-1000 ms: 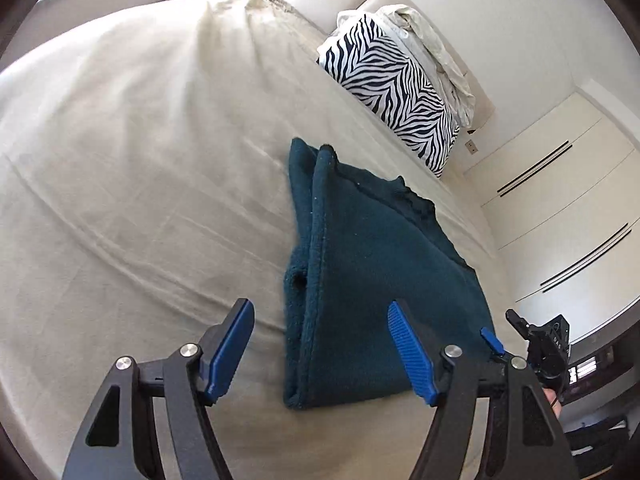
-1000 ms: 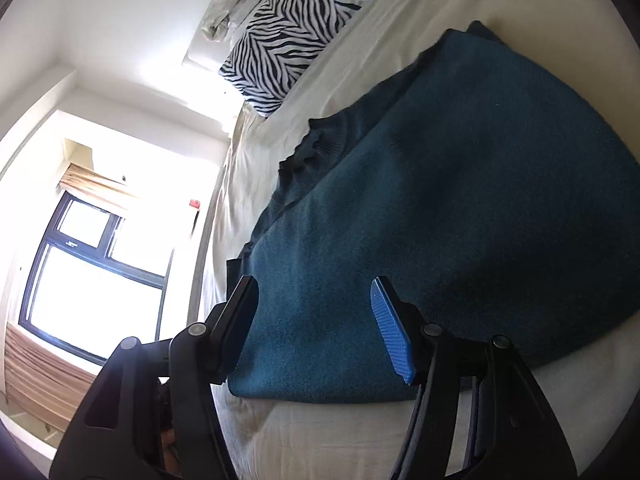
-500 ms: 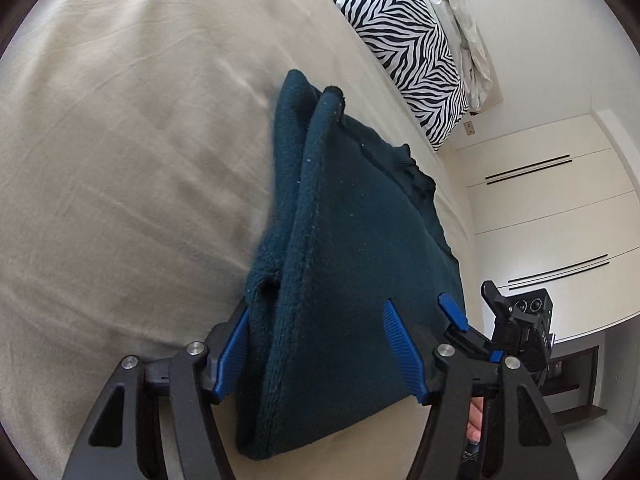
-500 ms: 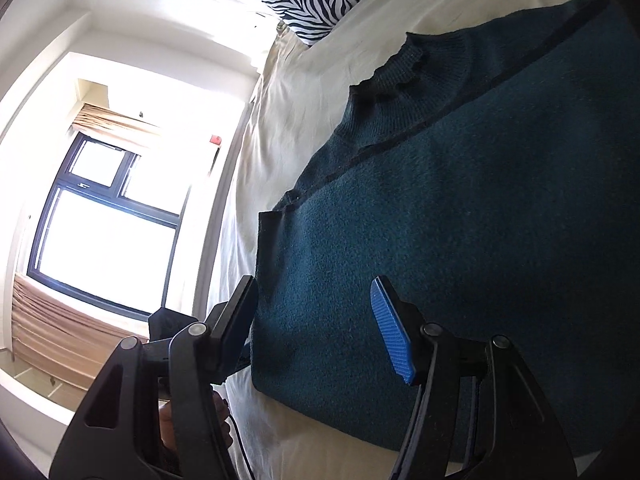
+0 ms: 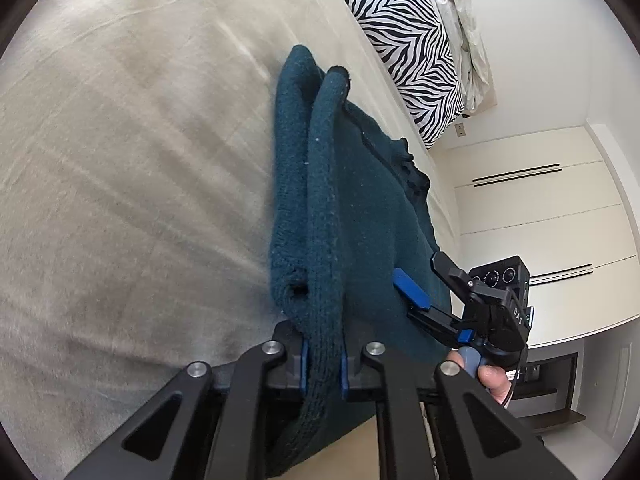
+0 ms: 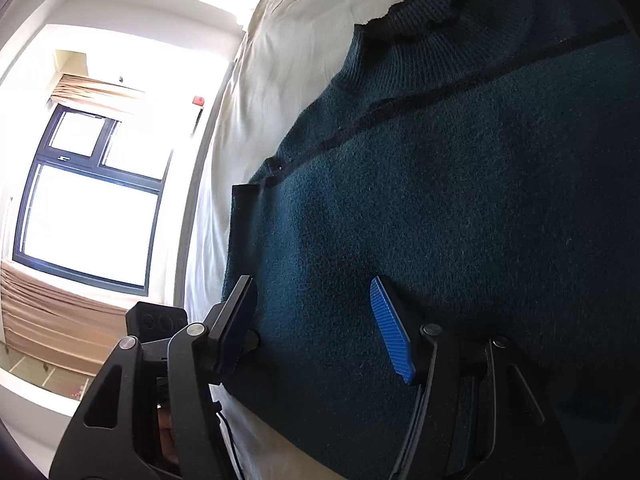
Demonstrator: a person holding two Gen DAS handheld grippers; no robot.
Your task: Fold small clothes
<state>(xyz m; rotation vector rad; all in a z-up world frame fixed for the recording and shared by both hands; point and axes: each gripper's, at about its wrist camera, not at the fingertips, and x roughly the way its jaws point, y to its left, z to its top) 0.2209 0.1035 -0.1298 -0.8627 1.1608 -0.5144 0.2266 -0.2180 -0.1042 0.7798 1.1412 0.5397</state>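
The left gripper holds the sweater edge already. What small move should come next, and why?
Probably close the right gripper on the sweater. Its fingers stand open astride the near hem, while the left gripper is shut on the folded edge; a two-point hold would let the fold lift evenly.

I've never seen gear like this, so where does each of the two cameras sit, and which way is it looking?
Left wrist: behind the left gripper, shut on the dark teal knitted sweater; faces along the beige bed sheet toward the zebra-striped pillow; a hand shows.
Right wrist: behind the open right gripper, over the sweater's edge; faces the window.
Shared: sweater, sheet, pillow, and each shows the other gripper.
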